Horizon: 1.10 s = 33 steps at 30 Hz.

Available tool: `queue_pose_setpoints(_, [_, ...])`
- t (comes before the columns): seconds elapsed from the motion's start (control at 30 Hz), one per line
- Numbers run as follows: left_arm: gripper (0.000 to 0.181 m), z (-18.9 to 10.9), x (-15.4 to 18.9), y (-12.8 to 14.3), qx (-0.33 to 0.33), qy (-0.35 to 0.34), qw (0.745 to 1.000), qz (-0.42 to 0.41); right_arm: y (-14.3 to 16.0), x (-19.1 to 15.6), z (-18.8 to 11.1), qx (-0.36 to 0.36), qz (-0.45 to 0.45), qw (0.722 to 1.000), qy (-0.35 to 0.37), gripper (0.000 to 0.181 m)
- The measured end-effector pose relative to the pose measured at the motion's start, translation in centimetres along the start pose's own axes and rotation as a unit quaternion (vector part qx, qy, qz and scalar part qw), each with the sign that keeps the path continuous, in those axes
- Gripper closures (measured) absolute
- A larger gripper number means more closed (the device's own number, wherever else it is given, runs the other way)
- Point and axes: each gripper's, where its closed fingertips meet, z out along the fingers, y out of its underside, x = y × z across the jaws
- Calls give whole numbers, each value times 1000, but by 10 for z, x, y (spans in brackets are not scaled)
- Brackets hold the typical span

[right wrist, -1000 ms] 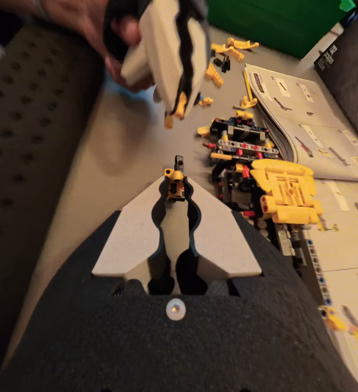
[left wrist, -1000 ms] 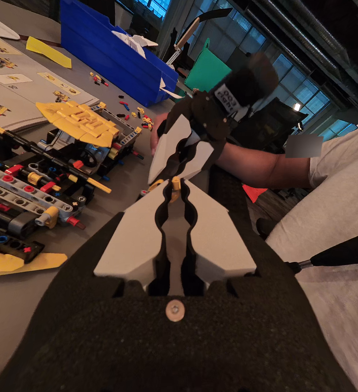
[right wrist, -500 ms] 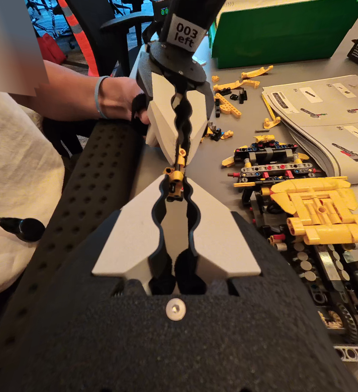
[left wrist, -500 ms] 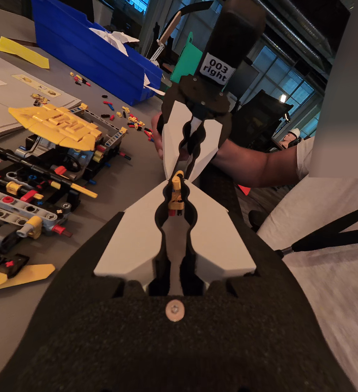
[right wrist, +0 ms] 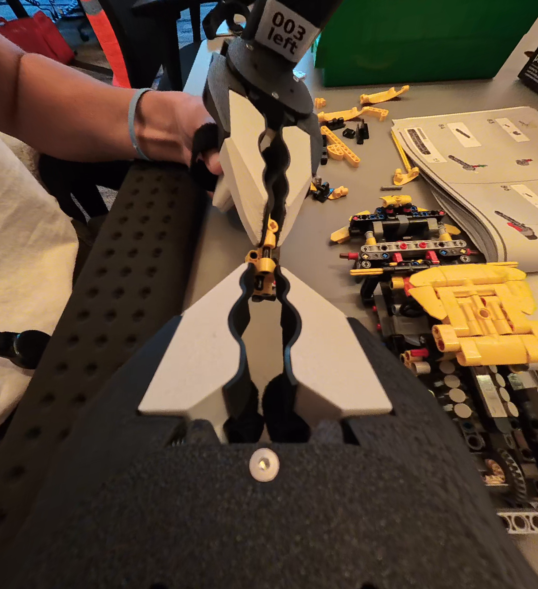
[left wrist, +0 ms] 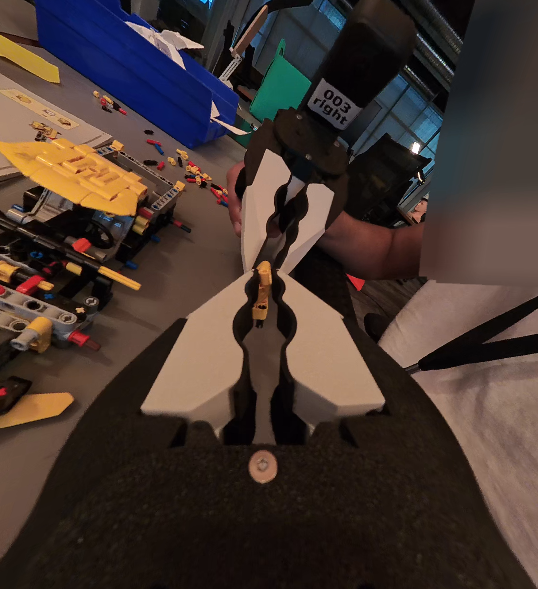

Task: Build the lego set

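Between the fingertips of the two hand-held grippers, tip to tip above the near edge of the grey table (right wrist: pixel 239 197), two small plastic lego pieces meet. Pinched at the tips of the left gripper (left wrist: pixel 262 277) is a slim yellow connector piece (left wrist: pixel 262 294), running back along the slot between its white fingers. Opposite it, the right gripper (right wrist: pixel 262 271) has its fingers pressed on a short yellow and black connector block (right wrist: pixel 263 280), whose front end touches the slim piece.

Beyond and to the right of the right gripper's fingers sits the half-built yellow and black lego vehicle (right wrist: pixel 471 322), with an open grey instruction booklet (right wrist: pixel 490 178) further out. Loose small pieces lie scattered past the fingertips.

The step in hand appears to be joining these two parts in the air. Next, the move probably calls for keeping both grips firm, lining the peg and hole on one axis, and pushing the tips together without twisting
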Motion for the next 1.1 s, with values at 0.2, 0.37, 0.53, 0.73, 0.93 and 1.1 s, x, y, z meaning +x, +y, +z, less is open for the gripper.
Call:
queue_pose_setpoints(0.2, [174,3,-2,7,-15,0,1000,-13,7,2,2,-31,-28,999,29,169])
queue_pose_setpoints(0.37, [174,3,-4,6,-15,-4,1000,-16,7,0,1,-30,-13,999,14,169])
queue_pose_setpoints(0.53, [174,4,-4,11,-29,-7,999,-15,11,0,3,-43,-15,999,16,169])
queue_pose_setpoints(0.73, [175,7,-10,19,-42,-4,997,-58,19,0,7,-72,-31,996,32,170])
queue_pose_setpoints(0.93, [174,11,-12,26,-65,-24,997,-31,26,-2,9,-79,-6,997,8,171])
queue_pose_setpoints(1.1, [175,14,-12,42,-116,-33,993,-8,30,-20,17,-92,-16,995,-41,181])
